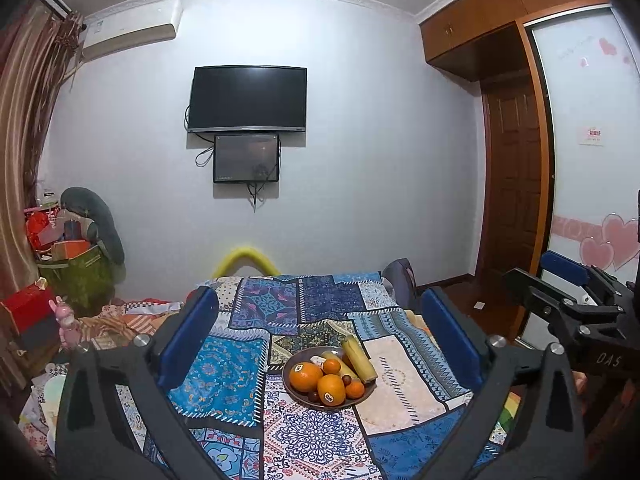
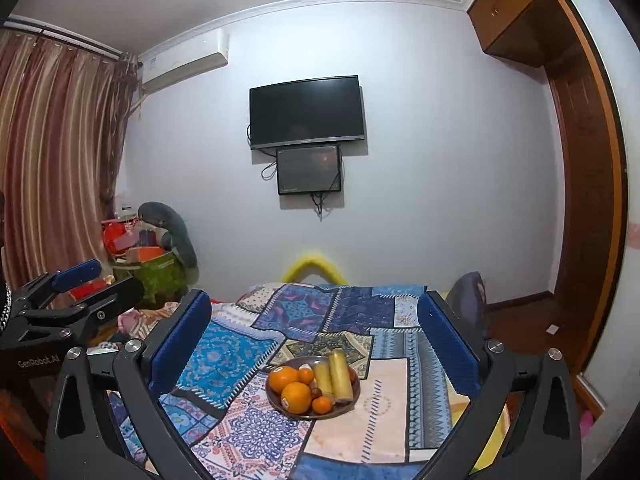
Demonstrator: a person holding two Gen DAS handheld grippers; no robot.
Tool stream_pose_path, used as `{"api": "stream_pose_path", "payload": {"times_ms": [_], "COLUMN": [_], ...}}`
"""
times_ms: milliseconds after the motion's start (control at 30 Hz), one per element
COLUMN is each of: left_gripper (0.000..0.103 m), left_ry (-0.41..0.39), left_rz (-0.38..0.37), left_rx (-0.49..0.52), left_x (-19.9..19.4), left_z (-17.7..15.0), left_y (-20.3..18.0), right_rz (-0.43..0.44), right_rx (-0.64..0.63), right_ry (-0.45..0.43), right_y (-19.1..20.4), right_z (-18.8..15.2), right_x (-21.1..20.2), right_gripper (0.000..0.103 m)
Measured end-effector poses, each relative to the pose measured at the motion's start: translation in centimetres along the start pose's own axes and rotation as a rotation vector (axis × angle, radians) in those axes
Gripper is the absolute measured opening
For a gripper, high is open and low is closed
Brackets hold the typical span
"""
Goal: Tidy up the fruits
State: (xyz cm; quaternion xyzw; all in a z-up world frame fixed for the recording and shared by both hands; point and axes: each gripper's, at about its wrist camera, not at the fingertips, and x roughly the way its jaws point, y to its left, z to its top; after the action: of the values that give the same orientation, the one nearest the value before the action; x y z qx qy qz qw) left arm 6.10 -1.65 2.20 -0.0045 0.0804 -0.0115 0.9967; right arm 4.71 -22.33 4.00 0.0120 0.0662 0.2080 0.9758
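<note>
1. Nearest to us, our left gripper point(image 1: 320, 344) has its jaws spread wide with nothing between them. Our right gripper point(image 2: 314, 346) is likewise wide and empty. Both hover above the patchwork cloth point(image 1: 224, 376) that covers the counter.
2. Just ahead and below sits the brown bowl point(image 1: 294, 394), resting on the cloth and framed between each pair of fingers.
3. In the bowl, two large oranges point(image 1: 306, 377) and some small mandarins point(image 1: 355, 390) crowd the near-left side. A few dark, small round fruits point(image 1: 346, 379) sit among them.
4. Two long yellow pieces, likely wrapped corn or bananas point(image 2: 340, 374), lie along the bowl's right side. Their long axis runs away from us, roughly in line with the fingers.
5. We judge the bowl about equally reachable by either hand. It lies slightly right of centre in the left view and nearly centred in the right one.
6. Beyond the counter, a television point(image 1: 248, 98) hangs on the far wall.
</note>
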Motion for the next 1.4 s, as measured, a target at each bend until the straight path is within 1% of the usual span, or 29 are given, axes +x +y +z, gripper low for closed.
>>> {"api": "stream_pose_path", "payload": {"times_ms": [767,1400], "left_gripper": [0.103,0.103], "left_ry": [0.003,0.011], "left_rz": [-0.001,-0.035], "left_rx": [-0.002,0.004], "left_x": [0.01,-0.16], "left_z": [-0.14,0.10], "left_y": [-0.04,-0.20], "right_rz": [-0.006,-0.016], "right_rx": [0.005,0.000], "right_ry": [-0.009,-0.016], "right_y": [-0.12,-0.26], "right_z": [0.43,0.56], "right_x": [-0.50,-0.64], "right_gripper": [0.103,0.103]}}
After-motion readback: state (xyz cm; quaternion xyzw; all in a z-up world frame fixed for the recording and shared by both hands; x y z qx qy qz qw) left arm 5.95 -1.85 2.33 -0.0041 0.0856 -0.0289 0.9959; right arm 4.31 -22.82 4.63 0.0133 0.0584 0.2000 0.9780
